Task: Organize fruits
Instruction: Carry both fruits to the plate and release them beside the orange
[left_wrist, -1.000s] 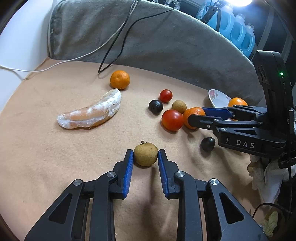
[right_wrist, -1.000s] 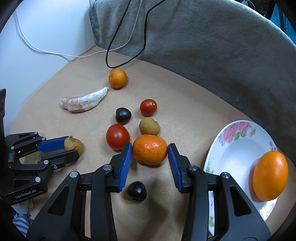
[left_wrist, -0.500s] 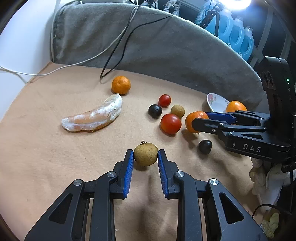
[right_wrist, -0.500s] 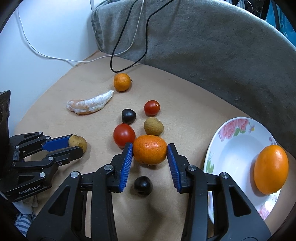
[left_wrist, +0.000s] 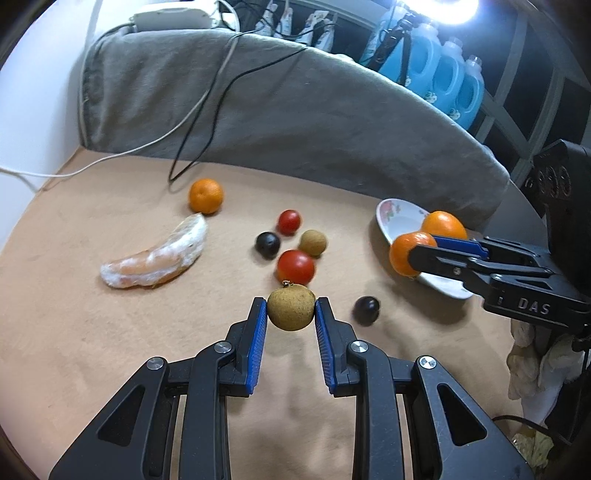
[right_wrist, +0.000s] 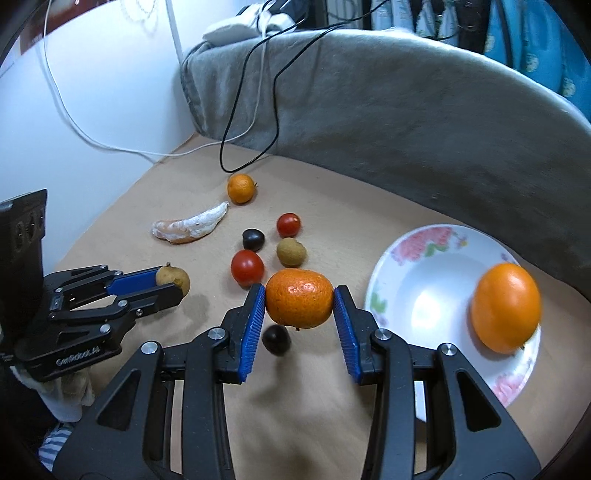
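Left gripper (left_wrist: 291, 309) is pinching a tan, rough longan (left_wrist: 291, 308) above the mat (left_wrist: 74, 314); right gripper (right_wrist: 299, 303) is squeezing a glossy, dimpled tangerine (right_wrist: 298, 302) beside the plate (right_wrist: 424, 295).

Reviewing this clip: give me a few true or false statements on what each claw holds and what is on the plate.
1. The left claw is shut on a brown longan. True.
2. The right claw is empty. False: it grips a tangerine.
3. The plate holds one orange. True.
4. The peeled segment lies on the plate. False: it lies on the tan mat.
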